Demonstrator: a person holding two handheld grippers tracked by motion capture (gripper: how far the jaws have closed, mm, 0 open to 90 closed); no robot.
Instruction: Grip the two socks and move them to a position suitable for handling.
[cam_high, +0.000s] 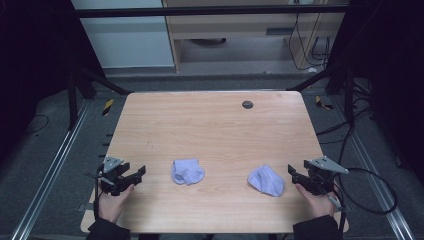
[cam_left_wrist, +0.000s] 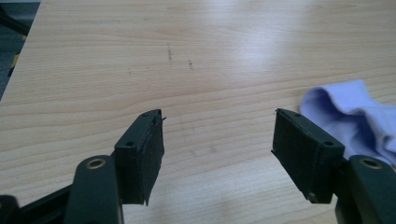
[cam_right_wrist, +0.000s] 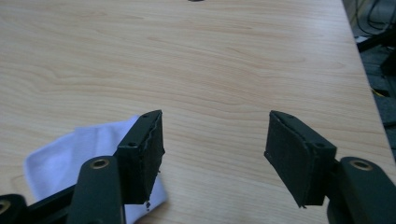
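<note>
Nearest you, both hands rest at the front edge of the wooden worktop (cam_high: 215, 125), one at each corner. Your left tongs (cam_high: 131, 176) sit w/ jaws spread wide, nothing between them, only bare wood ahead. Your right tongs (cam_high: 299, 177) are likewise wide open and empty. Just inboard of each lies a small pale-lilac sock: the left sock (cam_high: 187, 171), crumpled, cuff folded over, is a bit right of the left tongs and apart from them; in the left gripper view it (cam_left_wrist: 355, 116) shows past the right-hand jaw. The right sock (cam_high: 266, 180) lies close beside the right tongs, not touching; in the right gripper view it (cam_right_wrist: 70, 158) sits partly behind the left-hand jaw. Socks are well apart from each other. Farther off, the worktop is bare wood up to a dark round grommet (cam_high: 247, 104) near the back edge. To do it well, prob. swing each tongs inward, square the jaws over a thick fold, come down low, then close; grab a single thin layer and it may slip.
</note>
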